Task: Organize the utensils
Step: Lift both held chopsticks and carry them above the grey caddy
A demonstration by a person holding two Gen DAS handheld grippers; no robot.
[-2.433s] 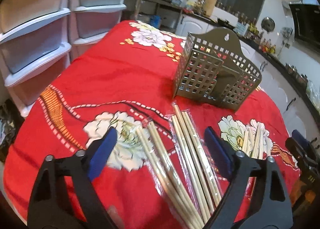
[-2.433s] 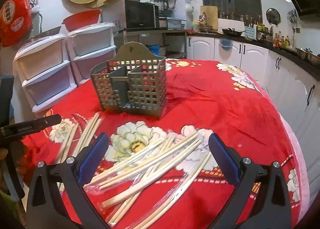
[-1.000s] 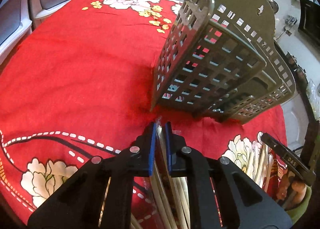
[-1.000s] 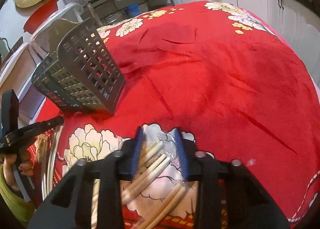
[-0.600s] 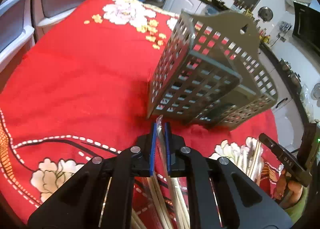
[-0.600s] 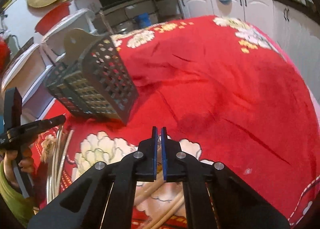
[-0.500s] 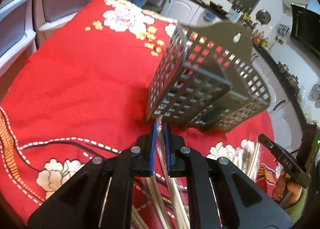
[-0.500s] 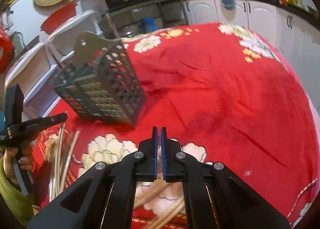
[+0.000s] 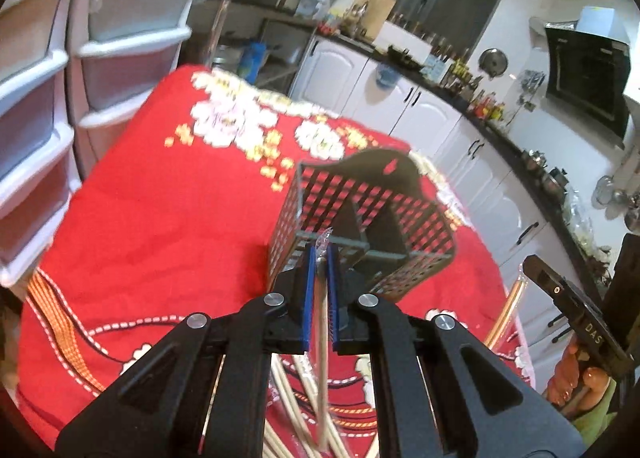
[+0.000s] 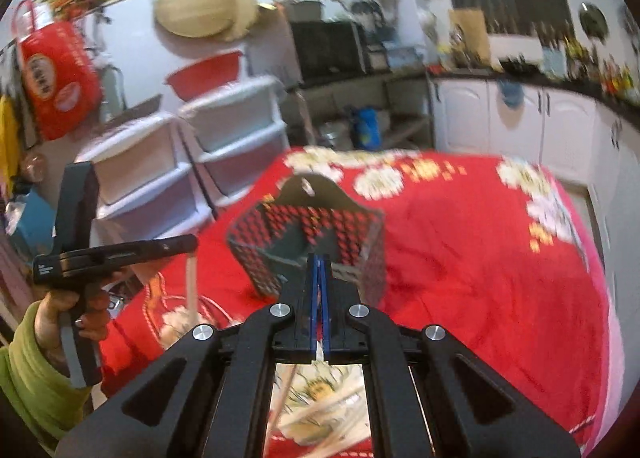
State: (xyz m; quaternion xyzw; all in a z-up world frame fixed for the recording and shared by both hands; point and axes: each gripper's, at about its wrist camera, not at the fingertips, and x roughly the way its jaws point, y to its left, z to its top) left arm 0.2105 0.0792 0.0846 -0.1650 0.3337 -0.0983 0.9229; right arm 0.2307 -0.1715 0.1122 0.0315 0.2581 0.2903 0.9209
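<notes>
— Where are the chopsticks right now?

— One wrapped pair (image 9: pixel 322 338) is pinched in the left gripper (image 9: pixel 320 254), its blue pads (image 9: pixel 309 290) closed tight against the plastic sleeve. The crinkled tip of the wrapper pokes out just past the fingertips, right at the near rim of the basket (image 9: pixel 360 230).

— And the basket itself?

— It stands upright on the red flowered tablecloth (image 9: pixel 160 218), a grey-brown lattice holder with a tall back plate and dividers inside. I cannot tell which compartment the wrapper tip lines up with.

— What about the other hand?

— The right gripper (image 10: pixel 318 258) is also squeezed nearly flat, its pads (image 10: pixel 326 298) almost meeting. A thin pale strip shows between them lower down, so it looks clamped on another wrapped pair (image 10: pixel 318 354), though the view is blurred. It points at the same basket (image 10: pixel 308 234) from the opposite side.

— Anything left on the table?

— More chopsticks (image 9: pixel 292 386) lie loose on the cloth beneath the left gripper, and in the right wrist view a further blurred bunch (image 10: pixel 320 410) lies under that gripper. White plastic drawers (image 9: pixel 48 98) stand beside the table, kitchen cabinets (image 9: pixel 472 162) behind.
</notes>
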